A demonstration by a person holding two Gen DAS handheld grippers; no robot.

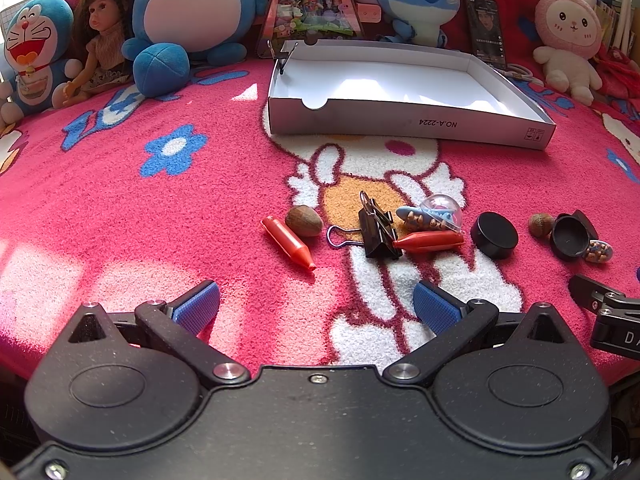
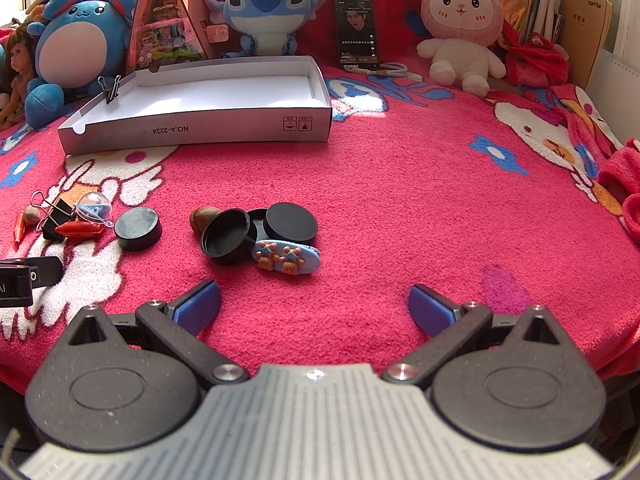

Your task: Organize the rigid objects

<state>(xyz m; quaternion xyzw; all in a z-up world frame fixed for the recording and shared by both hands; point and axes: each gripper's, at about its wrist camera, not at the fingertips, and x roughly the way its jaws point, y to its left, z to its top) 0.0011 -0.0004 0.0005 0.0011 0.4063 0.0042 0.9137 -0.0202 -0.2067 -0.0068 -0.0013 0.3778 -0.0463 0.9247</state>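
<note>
The left gripper has a matte black body with two round black discs, one on either side of its centre. Black link arms run from silver rivets out to blue ribbed pads. Small silver screws sit at the body's centre and at its lower corners. The right gripper is built alike (same discs, rivets and blue pads), but its centre plate is grey and ribbed, with one silver screw on top.
</note>
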